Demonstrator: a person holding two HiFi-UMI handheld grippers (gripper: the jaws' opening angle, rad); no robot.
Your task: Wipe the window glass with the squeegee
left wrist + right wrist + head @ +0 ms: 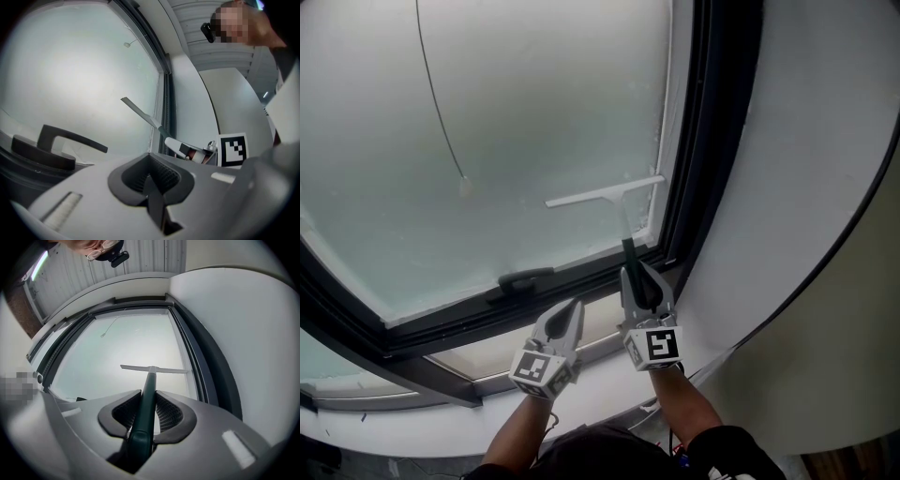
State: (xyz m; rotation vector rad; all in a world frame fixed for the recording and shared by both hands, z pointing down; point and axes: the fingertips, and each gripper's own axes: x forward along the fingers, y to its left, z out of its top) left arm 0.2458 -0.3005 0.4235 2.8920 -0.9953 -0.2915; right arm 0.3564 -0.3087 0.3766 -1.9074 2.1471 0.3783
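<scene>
My right gripper [639,274] is shut on the dark green handle of a squeegee [627,246]. Its white blade [605,193] lies against the frosted window glass [487,131] near the pane's lower right corner. In the right gripper view the handle [146,399] runs straight out between the jaws to the blade [153,369]. My left gripper [567,315] hangs beside it at the lower frame, shut with nothing in it. The left gripper view shows the squeegee [140,114] slanting across the glass.
A black window handle [523,278] sits on the dark lower frame [441,323]. The dark right frame [708,131] meets a curved white wall [806,150]. A thin cord [439,103] hangs across the glass. A pale sill [497,352] runs below.
</scene>
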